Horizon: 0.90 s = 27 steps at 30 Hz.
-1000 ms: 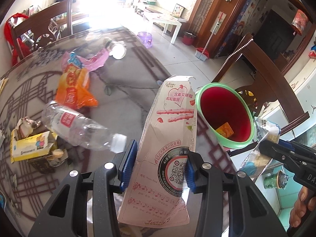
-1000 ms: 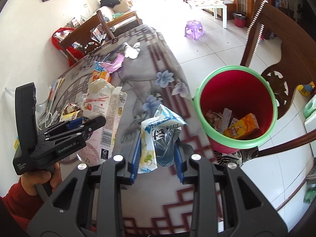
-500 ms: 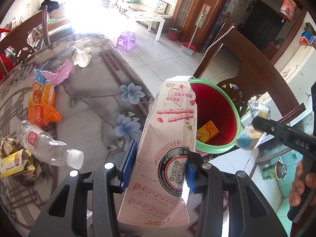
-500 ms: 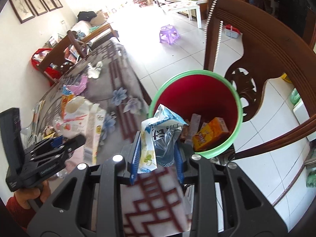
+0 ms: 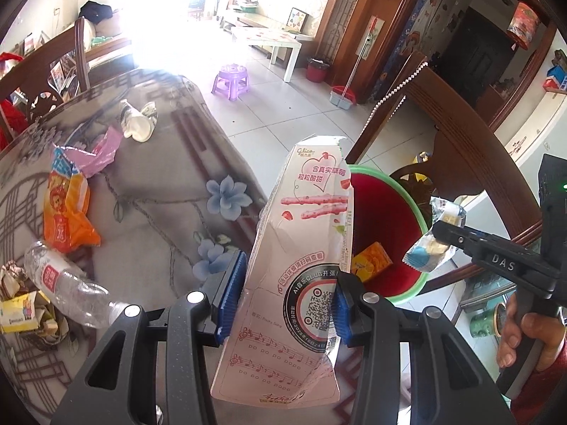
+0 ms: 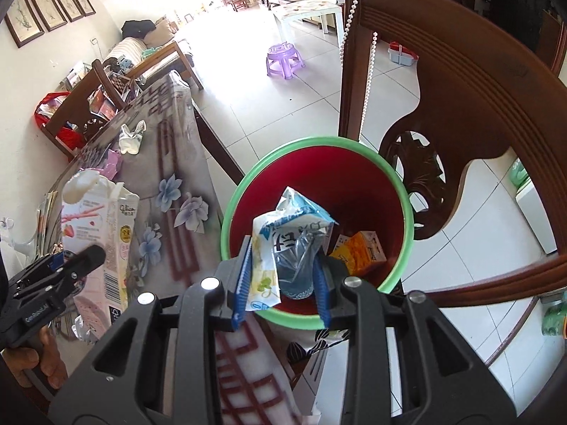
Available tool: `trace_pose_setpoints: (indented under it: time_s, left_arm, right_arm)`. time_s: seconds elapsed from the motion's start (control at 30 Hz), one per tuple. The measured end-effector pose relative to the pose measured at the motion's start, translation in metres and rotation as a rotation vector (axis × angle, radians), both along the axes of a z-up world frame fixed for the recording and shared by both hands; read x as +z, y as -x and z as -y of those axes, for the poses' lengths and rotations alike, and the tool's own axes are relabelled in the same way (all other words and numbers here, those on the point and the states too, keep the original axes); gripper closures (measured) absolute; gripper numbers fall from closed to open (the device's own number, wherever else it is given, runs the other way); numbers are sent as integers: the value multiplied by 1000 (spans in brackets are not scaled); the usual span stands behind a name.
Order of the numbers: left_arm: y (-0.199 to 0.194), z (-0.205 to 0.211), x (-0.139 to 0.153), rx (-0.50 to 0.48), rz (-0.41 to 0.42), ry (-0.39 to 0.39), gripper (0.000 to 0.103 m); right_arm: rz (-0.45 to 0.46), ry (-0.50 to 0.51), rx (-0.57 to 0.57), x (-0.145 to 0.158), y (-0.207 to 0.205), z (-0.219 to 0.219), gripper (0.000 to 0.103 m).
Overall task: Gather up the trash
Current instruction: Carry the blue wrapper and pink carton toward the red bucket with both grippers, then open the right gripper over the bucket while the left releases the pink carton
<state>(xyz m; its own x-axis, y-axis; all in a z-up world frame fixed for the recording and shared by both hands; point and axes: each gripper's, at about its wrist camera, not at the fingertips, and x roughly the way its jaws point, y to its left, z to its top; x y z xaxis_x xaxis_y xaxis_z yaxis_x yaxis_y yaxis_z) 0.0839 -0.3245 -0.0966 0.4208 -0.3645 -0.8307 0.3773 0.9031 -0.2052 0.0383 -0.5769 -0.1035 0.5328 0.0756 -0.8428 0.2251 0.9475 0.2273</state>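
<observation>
My left gripper (image 5: pixel 283 290) is shut on a tall pink-and-white strawberry snack box (image 5: pixel 304 233), held upright above the table edge beside the bin. The red bin with a green rim (image 6: pixel 319 140) stands on the floor against the table, with an orange carton (image 6: pixel 361 251) inside. My right gripper (image 6: pixel 283 276) is shut on a crumpled blue-and-white wrapper (image 6: pixel 283 233) and hangs over the bin's mouth. The left wrist view shows that wrapper (image 5: pixel 430 248) at the right gripper's (image 5: pixel 439 233) tips, above the bin's far rim (image 5: pixel 418 219). The right wrist view has the box (image 6: pixel 95 219) and left gripper (image 6: pixel 88 255) at left.
On the floral tablecloth (image 5: pixel 159 219) lie a clear bottle (image 5: pixel 67 283), an orange snack bag (image 5: pixel 65 212), a pink wrapper (image 5: pixel 99 148), a crumpled white cup (image 5: pixel 136 124) and a yellow carton (image 5: pixel 21 311). A wooden chair (image 6: pixel 460 88) stands right behind the bin.
Both grippers have moved off the table toward the bin. The right one, with the wrapper, now hangs over the bin's mouth. The left one carried the box to the table edge.
</observation>
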Motion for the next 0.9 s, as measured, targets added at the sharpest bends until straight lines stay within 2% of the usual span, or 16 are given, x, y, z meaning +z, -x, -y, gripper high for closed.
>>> trace_pose_setpoints:
  time_s: [0.07,0.13,0.17,0.47,0.57,0.7,0.8,0.83,0.87,0.9]
  left_arm:
    - [-7,3,0,5,4,4,62]
    - [-13,8,0,6,3,6,62]
    - [-17,11,0,2,4,8,62]
    - [-41,72,-5,-116,17,36,62]
    - [-45,99,-9,-164,6,52,62]
    - [-45,129,-9,-221,25,39,61]
    - [-46,138,-4,-224,45,43,58]
    - [-46,139,-2,-218,54,42,53]
    - [-47,139,1,-212,63,38,34]
    - [-47,139,3,-204,76,34,26]
  right_arm:
    - [-2,4,-12,-3,-6,3,59]
    - [12,20,-42,-3,-9,8,33]
    - [22,29,-58,-2,-9,11,30]
    - [53,49,-224,6,12,53,27]
    - [48,48,-288,7,24,65,19]
    - [31,46,-313,5,33,71,19]
    - [29,51,-321,4,40,71,19]
    - [28,50,-323,4,42,71,19]
    - [25,48,-324,3,43,71,19]
    - [22,45,-325,3,45,71,19]
